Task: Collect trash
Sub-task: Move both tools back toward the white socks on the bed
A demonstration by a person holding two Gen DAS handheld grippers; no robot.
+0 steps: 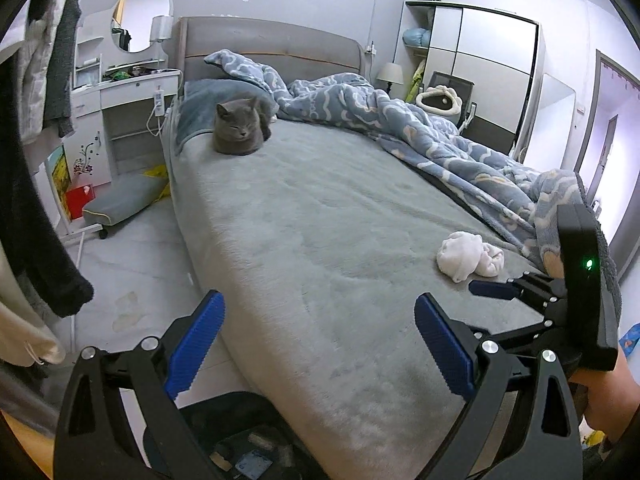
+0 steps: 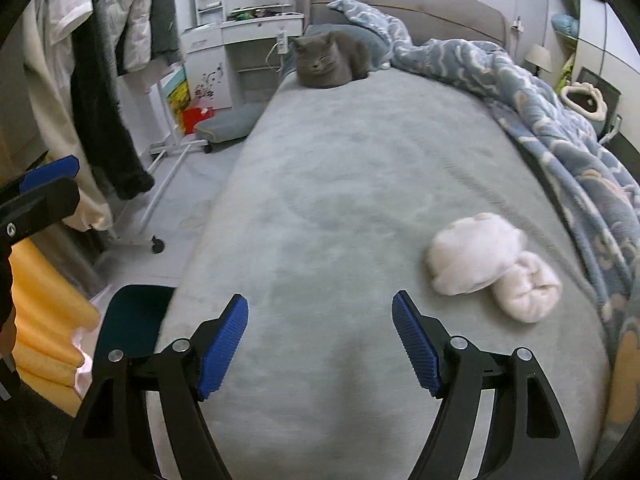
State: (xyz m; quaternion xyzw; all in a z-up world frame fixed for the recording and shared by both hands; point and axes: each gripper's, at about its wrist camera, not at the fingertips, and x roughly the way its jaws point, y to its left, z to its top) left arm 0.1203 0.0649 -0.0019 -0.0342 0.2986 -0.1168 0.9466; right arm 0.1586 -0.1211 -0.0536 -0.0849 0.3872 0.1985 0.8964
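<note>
Two crumpled white wads [image 1: 468, 259] lie together on the grey bed [image 1: 320, 220] near its right side; they also show in the right wrist view [image 2: 492, 264]. My left gripper [image 1: 320, 344] is open and empty over the bed's near left corner. My right gripper [image 2: 320, 344] is open and empty above the bed's near end, with the wads ahead and to its right. The right gripper's body [image 1: 560, 292] shows at the right of the left wrist view, close to the wads.
A grey cat [image 1: 239, 128] sits near the pillow [image 1: 200, 108]. A blue patterned duvet [image 1: 440, 140] is bunched along the bed's right side. Left of the bed: clothes rack [image 2: 104, 60], white dresser [image 1: 120, 104], floor cushion [image 1: 124, 200], red box [image 1: 78, 199]. A wardrobe [image 1: 480, 68] stands far right.
</note>
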